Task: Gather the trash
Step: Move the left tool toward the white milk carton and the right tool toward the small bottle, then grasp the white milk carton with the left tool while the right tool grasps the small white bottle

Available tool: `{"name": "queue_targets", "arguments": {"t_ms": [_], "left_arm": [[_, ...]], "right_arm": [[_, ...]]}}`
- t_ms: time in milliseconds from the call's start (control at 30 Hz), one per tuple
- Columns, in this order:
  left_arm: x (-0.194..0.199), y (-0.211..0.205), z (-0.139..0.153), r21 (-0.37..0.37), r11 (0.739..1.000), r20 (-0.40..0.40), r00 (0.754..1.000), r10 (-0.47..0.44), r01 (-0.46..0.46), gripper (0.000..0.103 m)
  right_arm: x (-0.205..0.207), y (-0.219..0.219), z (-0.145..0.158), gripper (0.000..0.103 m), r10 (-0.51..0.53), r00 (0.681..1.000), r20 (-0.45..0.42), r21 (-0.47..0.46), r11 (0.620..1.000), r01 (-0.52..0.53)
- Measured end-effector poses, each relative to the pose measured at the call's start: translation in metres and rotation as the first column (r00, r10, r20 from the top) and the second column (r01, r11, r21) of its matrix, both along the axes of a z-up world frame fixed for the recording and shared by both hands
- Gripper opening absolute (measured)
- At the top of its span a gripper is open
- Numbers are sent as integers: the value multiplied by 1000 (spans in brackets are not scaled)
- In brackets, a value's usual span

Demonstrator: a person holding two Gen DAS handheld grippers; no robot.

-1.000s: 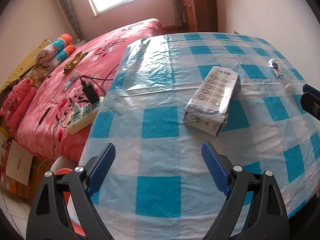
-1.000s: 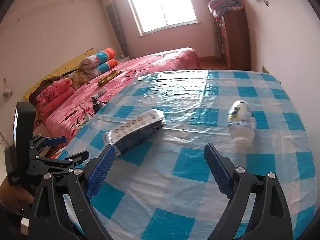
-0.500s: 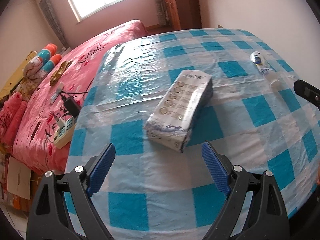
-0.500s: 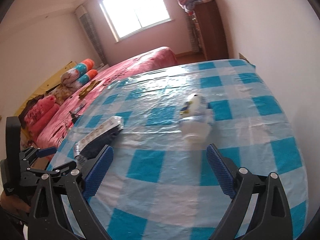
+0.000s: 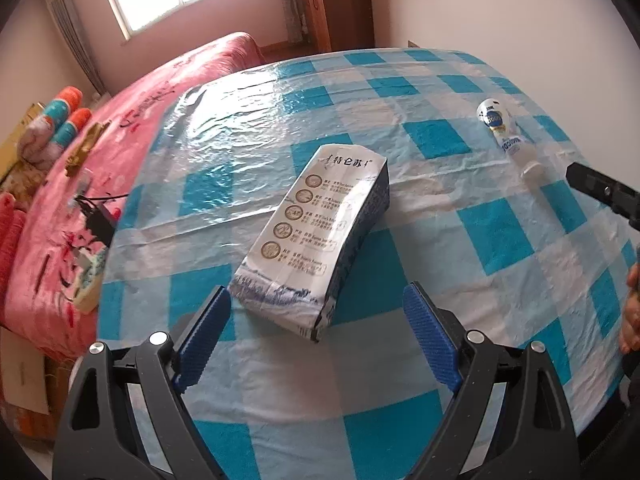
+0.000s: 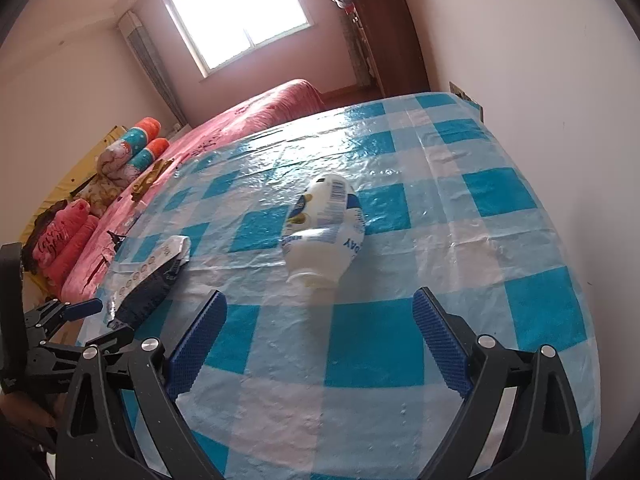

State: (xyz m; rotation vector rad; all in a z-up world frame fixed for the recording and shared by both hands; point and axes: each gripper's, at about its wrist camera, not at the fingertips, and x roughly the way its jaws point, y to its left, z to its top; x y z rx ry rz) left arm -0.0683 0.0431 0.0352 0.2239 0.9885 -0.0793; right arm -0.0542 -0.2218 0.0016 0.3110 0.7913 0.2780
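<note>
Hovering wide open and empty: left gripper [image 5: 316,334] just short of the carton [image 5: 320,240] lying mid-table [image 5: 500,360], right gripper [image 6: 320,336] short of the toppled bottle [image 6: 324,232], its cap end possibly hidden.

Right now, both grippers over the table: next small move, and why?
Probably ease the left gripper forward and down until its open jaws straddle the milk carton. The carton lies flat, its near end just ahead of the pads and untouched. The right gripper likewise lines up on the white bottle.
</note>
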Motion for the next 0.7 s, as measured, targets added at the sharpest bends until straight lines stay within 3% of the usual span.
{"name": "queue_targets", "arguments": {"t_ms": [133,300,567,700], "left_arm": [[8,6,-1,-37,999,4,1000,-7,7,88],[23,17,-4,-141,990,-24,1000,-16,12,88],[39,16,-4,-136,987,-21,996,-90,86,88],[45,11,-2,-100,984,-21,989,-150,147,88]], "right_arm": [[11,-1,-1,93,4,1000,-17,5,1000,-4],[27,3,-3,93,23,999,-44,1,1000,-23],[47,19,-5,93,52,997,-64,-15,998,-53],[56,27,-5,93,66,996,-60,-21,997,-68]]}}
